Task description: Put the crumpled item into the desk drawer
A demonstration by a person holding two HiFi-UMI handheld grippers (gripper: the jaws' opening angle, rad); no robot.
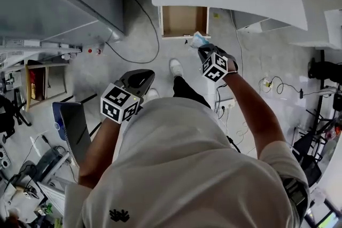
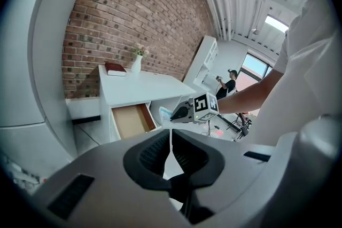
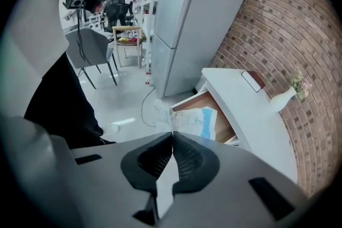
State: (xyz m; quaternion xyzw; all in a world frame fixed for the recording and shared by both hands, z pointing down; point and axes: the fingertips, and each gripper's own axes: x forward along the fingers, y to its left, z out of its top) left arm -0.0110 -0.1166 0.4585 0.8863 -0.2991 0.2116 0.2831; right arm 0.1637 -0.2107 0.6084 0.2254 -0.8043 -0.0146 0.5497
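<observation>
Right tongs (image 3: 172, 133) pinched shut on the crumpled item (image 3: 200, 120), a white wad with blue print, gripped by its near edge so most of it sticks out past the tips. Left tongs (image 2: 171, 137) closed tip to tip with nothing between them, held low and back by the person's body, well apart from the action, looks idle. Just beyond the right tongs and a bit below sits the open drawer (image 3: 203, 100), pulled out from under the white bench (image 3: 243, 112), brown bottom showing, nothing seen in it. In the right gripper view the wad overlaps the drawer mouth, but in the head view it hangs by the drawer's front corner on the right-tongs side, so cannot tell if it is over the opening or just short of it. Step in hand, my read: carry nearly done, item at the drawer but not released, not in yet. Next move calls for taking the right tongs a little further forward and down so the wad clears the front edge, then parting the jaws to drop it. Light crumpled stuff may cling to a pad or spring back out, so release low inside. Farther off past the tongs: a book (image 3: 253, 80) and a vase (image 3: 286, 96) on the bench top by the brick wall (image 3: 278, 18), not involved
</observation>
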